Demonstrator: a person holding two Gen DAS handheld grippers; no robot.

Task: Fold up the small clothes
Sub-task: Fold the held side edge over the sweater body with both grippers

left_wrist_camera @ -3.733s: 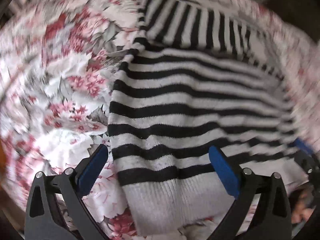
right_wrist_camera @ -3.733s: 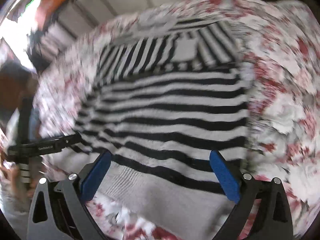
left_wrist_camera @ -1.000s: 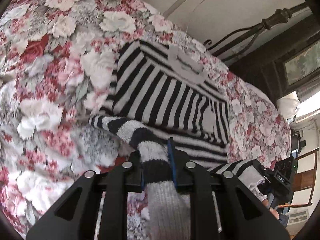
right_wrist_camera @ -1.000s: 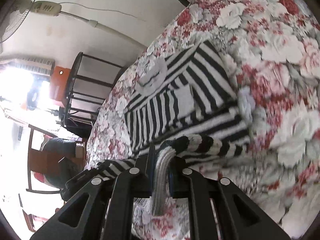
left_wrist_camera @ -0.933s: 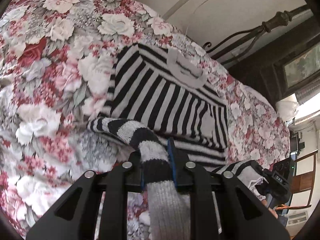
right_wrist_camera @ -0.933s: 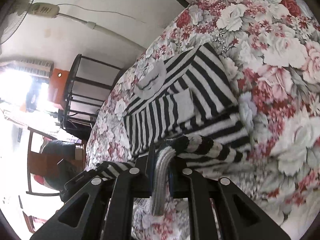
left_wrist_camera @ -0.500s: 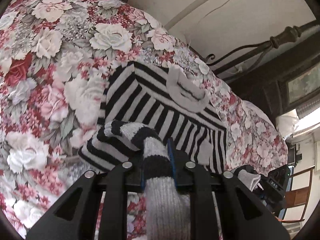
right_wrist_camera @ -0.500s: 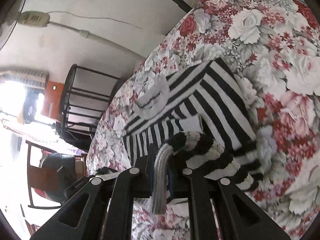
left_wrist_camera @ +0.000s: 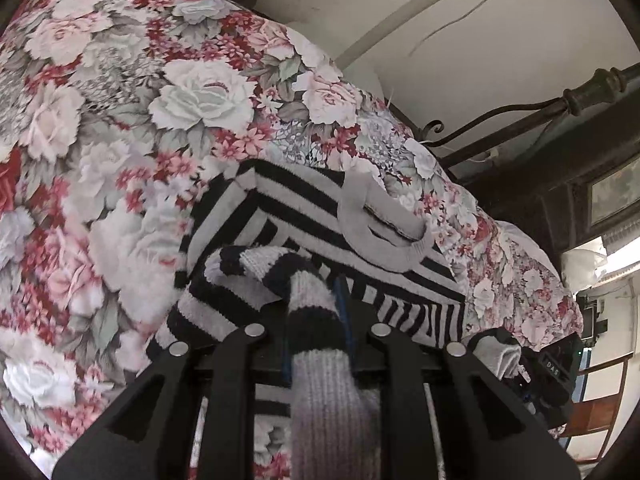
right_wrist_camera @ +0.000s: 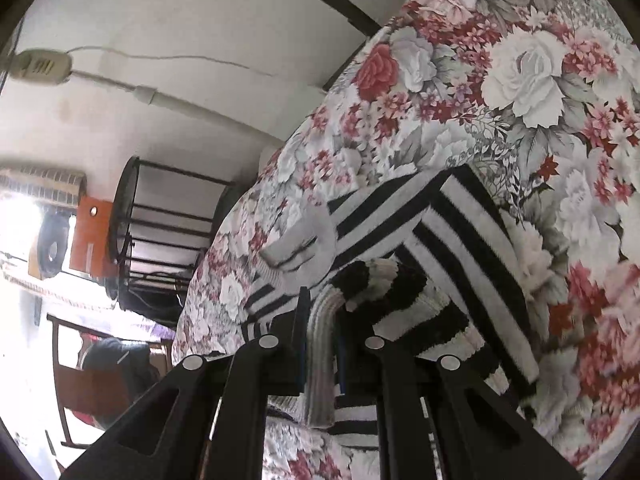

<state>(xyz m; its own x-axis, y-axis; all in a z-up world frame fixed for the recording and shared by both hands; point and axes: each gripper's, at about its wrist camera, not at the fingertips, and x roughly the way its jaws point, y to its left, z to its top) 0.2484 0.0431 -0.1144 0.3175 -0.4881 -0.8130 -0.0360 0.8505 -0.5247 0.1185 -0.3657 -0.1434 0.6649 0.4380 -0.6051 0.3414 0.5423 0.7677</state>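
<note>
We've got both tools clamped on the sweater [left_wrist_camera: 320, 216] hem: left tool [left_wrist_camera: 316, 320] and right tool [right_wrist_camera: 322, 320], w/ the rest lying on the bed [left_wrist_camera: 120, 120]. Knit's soft & floppy, prob sags between grips, so we keep hold at the hem corners.

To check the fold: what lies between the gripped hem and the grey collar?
In the left wrist view, only striped sweater lies between the hem in the left gripper and the collar.
</note>
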